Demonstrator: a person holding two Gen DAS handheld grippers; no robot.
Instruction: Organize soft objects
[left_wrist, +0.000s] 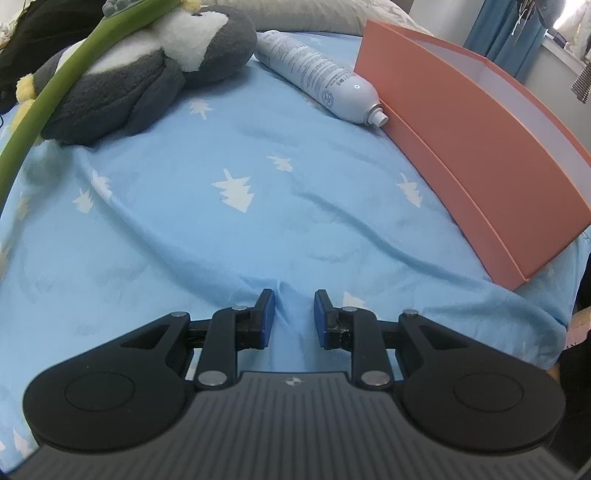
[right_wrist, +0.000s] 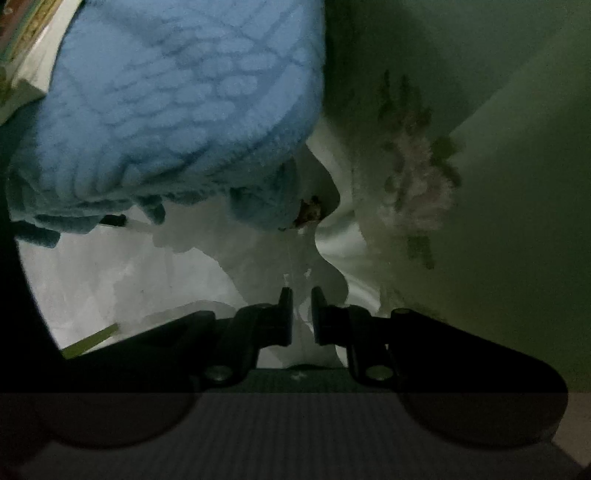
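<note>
The blue fleece item (right_wrist: 177, 110), a soft plush or blanket (which one is unclear), fills the upper left of the right wrist view, resting on white fabric (right_wrist: 122, 273) inside a dim green-walled container (right_wrist: 517, 221). The right gripper (right_wrist: 302, 314) reaches in just below it; its fingers stand narrowly apart with white fabric between them, though the dark hides whether they actually pinch it. To do this step well, I would judge it best to confirm a firm bite on one layer only, then move slowly so the fleece does not drag.

The grey-and-white penguin plush (left_wrist: 147, 70) lies at the far left of the blue tree-print bedsheet (left_wrist: 236, 221), under a green rim (left_wrist: 48, 99). A white spray bottle (left_wrist: 317, 81) touches the orange box (left_wrist: 480, 147) at right. The left gripper (left_wrist: 294, 319) hovers low over the near sheet, fingers spread, holding nothing.
</note>
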